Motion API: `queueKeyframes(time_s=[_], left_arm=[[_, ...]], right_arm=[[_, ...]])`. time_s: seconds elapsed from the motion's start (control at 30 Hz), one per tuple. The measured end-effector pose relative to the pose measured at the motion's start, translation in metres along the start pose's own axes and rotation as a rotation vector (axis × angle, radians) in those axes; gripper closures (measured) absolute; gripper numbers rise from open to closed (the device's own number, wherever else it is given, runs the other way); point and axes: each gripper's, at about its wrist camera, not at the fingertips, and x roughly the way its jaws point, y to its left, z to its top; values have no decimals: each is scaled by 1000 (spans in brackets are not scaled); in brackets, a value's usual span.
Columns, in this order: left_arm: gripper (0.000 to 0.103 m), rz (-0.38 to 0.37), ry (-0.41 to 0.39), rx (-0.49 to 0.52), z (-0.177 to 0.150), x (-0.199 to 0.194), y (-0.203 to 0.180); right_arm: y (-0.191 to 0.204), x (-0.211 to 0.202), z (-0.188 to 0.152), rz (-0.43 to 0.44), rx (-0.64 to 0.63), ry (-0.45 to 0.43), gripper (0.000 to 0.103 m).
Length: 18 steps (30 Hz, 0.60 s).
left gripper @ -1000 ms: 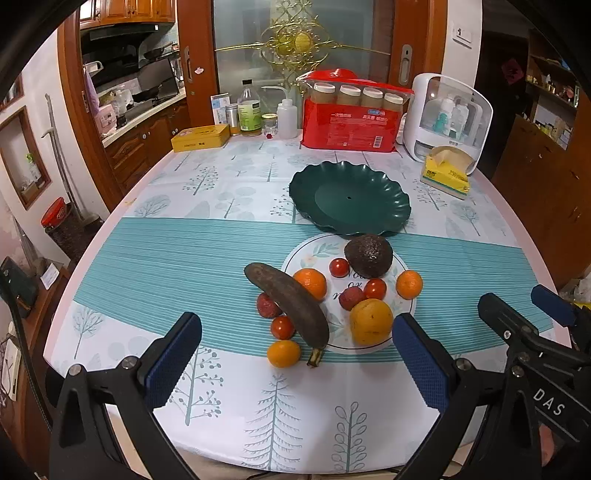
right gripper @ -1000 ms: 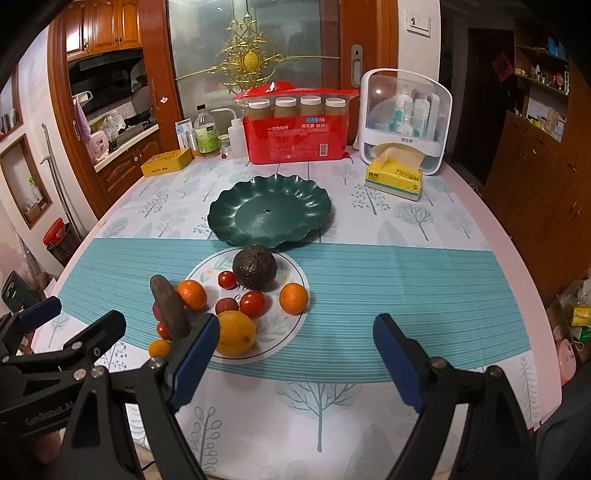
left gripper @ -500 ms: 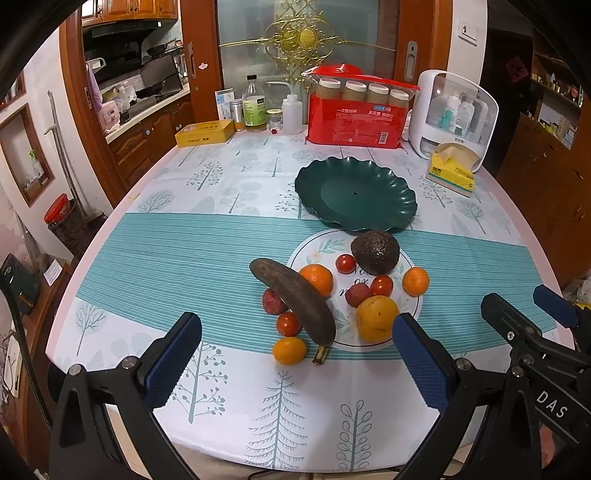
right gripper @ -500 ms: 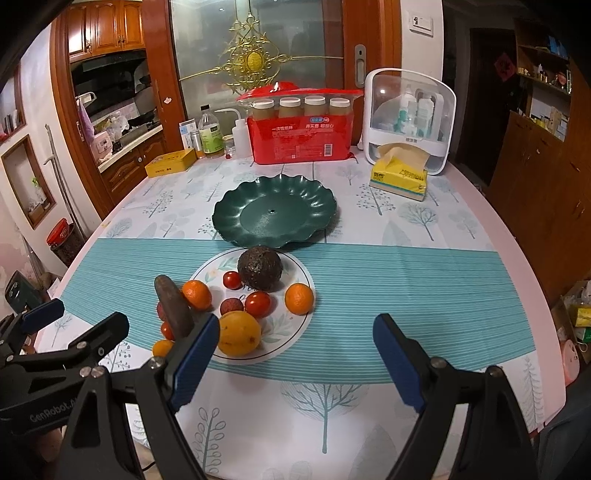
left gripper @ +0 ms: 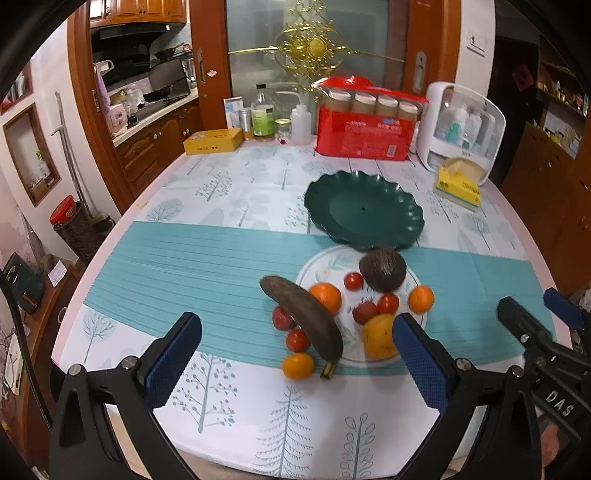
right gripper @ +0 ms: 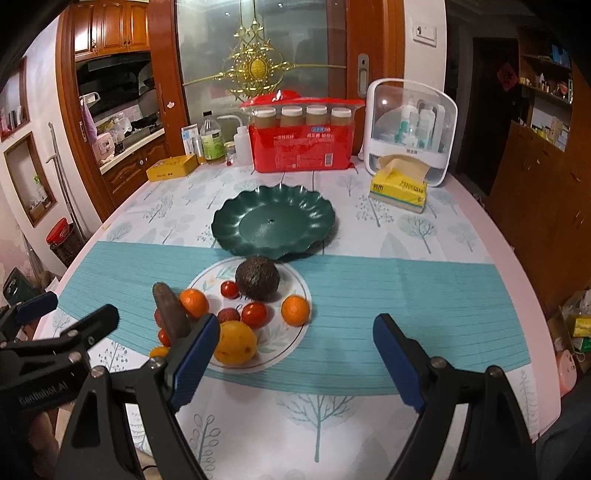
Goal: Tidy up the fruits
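We hold both grippers spread, left gripper (left gripper: pixel 295 363) and right gripper (right gripper: pixel 293 362); overripe banana (left gripper: pixel 304 319) lies ahead between our left jaws, untouched.

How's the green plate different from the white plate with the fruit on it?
The green plate is dark, with a scalloped rim, and holds nothing; the white plate is pale, smooth-rimmed, with a leaf print, and carries fruit. The green plate sits farther back, the white plate nearer both grippers. Both are round and rest on the table.

Wooden cabinets (right gripper: pixel 110 26) flank a frosted glass door (right gripper: pixel 258 44) (gold ornament hanging).
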Motion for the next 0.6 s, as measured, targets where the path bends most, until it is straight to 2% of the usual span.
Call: queueKeyframes(time_s=[0.13, 0.4, 0.53, 0.6], left_arm=[[1, 22, -23, -2, 12, -6, 3], [1, 55, -81, -1, 33, -16, 9], [1, 51, -65, -4, 41, -4, 15], [1, 44, -48, -12, 43, 5, 19]], right_arm=[[-4, -7, 16, -9, -9, -38, 17], [-9, -24, 50, 25, -43, -122, 17], [-11, -22, 55, 16, -66, -155, 17], [-14, -11, 55, -2, -66, -141, 17]])
